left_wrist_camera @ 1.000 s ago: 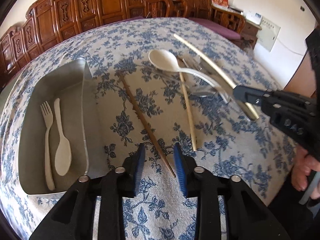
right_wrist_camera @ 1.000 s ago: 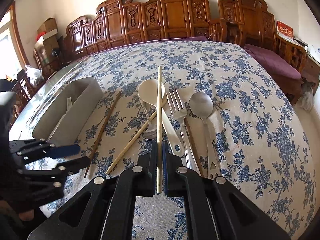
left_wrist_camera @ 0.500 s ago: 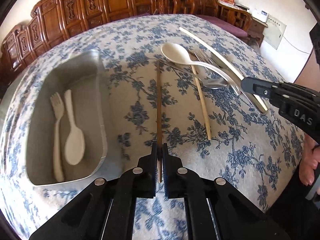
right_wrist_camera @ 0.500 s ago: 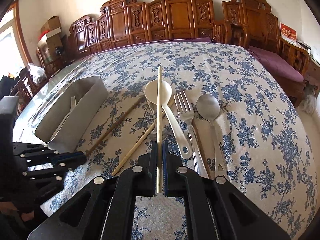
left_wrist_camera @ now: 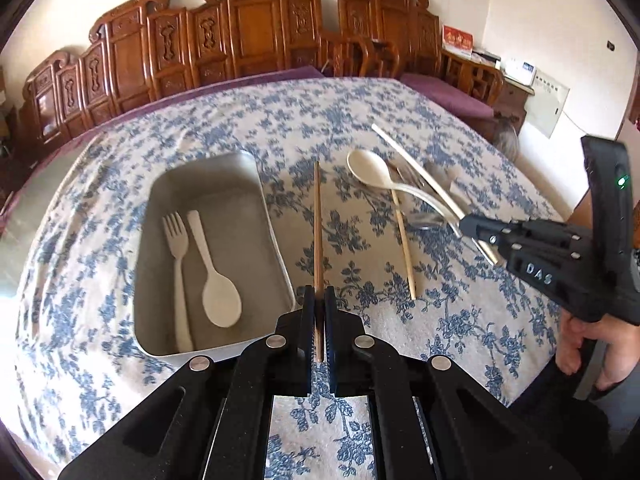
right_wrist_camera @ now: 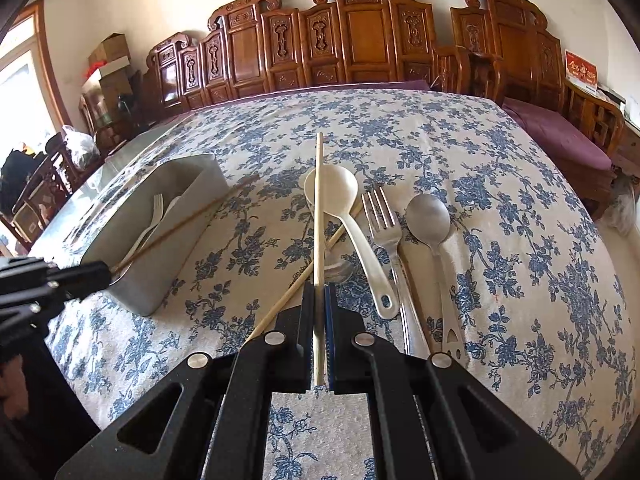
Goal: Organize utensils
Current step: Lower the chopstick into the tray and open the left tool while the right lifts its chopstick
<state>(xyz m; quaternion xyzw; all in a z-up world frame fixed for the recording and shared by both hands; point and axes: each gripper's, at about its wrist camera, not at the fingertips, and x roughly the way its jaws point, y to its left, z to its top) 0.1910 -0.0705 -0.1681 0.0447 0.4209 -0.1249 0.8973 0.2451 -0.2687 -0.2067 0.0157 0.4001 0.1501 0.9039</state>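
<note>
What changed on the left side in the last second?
The left gripper closed on the dark chopstick, which lay askew on the cloth, and lifted it; it now points straight ahead beside the tray. The right gripper kept its pale chopstick. Tray contents and the other utensils stayed put.

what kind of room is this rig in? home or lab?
Most likely a home living or dining room. A row of carved wooden chairs lines the wall, a blue floral tablecloth covers the table, and cardboard boxes are stacked by a doorway. No lab fixtures in view.
</note>
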